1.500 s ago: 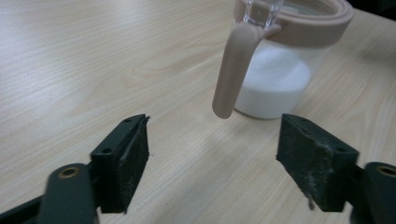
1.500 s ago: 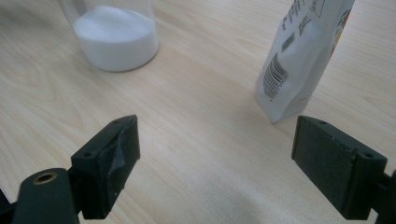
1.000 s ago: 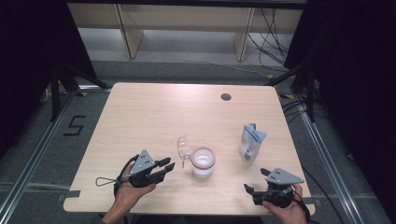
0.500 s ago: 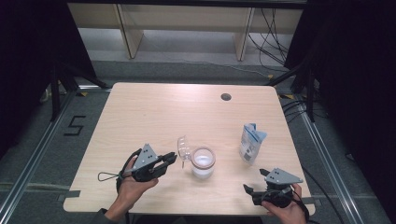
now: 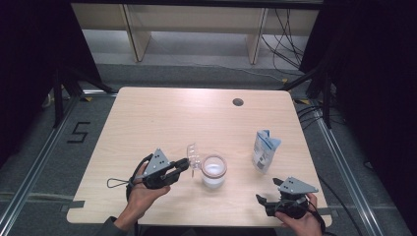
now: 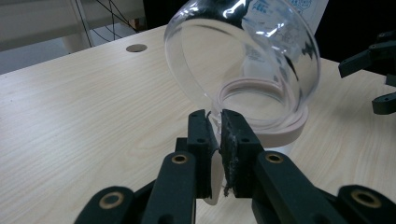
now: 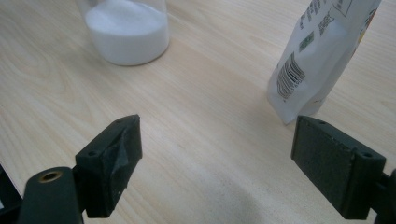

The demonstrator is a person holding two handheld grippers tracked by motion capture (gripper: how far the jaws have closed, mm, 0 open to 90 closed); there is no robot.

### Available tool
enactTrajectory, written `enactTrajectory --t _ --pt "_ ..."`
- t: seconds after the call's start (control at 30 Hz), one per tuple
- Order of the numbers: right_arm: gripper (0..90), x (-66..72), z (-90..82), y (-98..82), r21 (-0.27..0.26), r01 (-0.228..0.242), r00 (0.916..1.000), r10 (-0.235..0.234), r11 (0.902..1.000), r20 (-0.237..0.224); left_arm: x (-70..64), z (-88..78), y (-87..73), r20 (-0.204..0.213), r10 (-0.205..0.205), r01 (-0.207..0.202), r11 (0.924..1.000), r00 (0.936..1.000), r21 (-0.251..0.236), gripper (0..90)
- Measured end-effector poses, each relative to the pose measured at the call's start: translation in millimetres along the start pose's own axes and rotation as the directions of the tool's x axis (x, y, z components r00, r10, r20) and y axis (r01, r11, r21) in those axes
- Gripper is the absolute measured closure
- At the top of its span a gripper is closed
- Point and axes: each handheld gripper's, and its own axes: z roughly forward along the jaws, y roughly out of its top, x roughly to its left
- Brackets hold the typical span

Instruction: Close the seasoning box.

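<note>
– lid (image 6: 243, 65) first, that's what it's all about: clear dome, hinged to the jar (image 5: 214, 171), standing tipped up at the jar's left edge, near the front of the table (image 5: 162, 113).

– and the left gripper (image 5: 186, 164) has it?

– yes. from the left gripper view the jaws have just been closing and now pinch the little tab at the lid's rim, pads pressed tight on either side of it. thin hold, right at the tips.

– so it's swinging the lid. how would you do it well?

– follow the hinge. i'd move the hand in an arc round the pink seal ring (image 6: 275, 107), not straight across, or the jar will slide or tip. it's got white powder (image 7: 127, 28) in it, low down, so a tip would be messy.

– nothing steadying the jar?

– no. the right gripper (image 5: 265, 202) sits at the front right corner, jaws spread wide with nothing between them, well apart from the jar. the pouch (image 5: 264, 150) stands just beyond it.

– should it help?

– my guess is it could brace the jar's glass wall if the hinge is stiff. otherwise slow and light is enough.

– what could slip?

– the tab. it's small and smooth, so i'd keep the squeeze steady and the wrist turning with the lid.
</note>
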Motion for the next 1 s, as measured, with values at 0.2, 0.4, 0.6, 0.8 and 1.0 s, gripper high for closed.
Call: enactTrajectory --t 0.2,0.4,0.6,0.8,1.0 --pt "17.6 -1.4 1.1 0.0 -0.004 0.022 0.9997 -0.022 0.9997 -0.002 -0.7 1.9 1.3 0.0 0.004 -0.004 1.0 1.0 -0.001 81.4" --pt "17.9 -0.6 1.4 -0.1 0.0 0.016 0.9999 -0.016 0.9999 -0.001 -1.8 3.0 2.2 0.003 0.003 -0.003 1.0 1.0 -0.002 81.2" --pt "17.9 -0.3 1.4 -0.1 0.003 0.01 0.9999 -0.01 0.9999 -0.001 -2.8 4.5 2.8 0.006 0.002 -0.002 1.0 1.0 -0.008 81.2" --pt "17.9 0.1 1.4 -0.1 0.002 0.008 1.0 -0.008 1.0 0.0 -5.7 6.4 2.9 0.013 0.006 -0.006 1.0 0.9999 -0.005 81.0" --pt "18.0 0.0 2.0 0.1 0.003 0.02 0.9998 -0.02 0.9998 -0.008 -7.7 7.6 4.1 0.022 0.016 -0.016 0.9999 0.9996 -0.002 80.9"
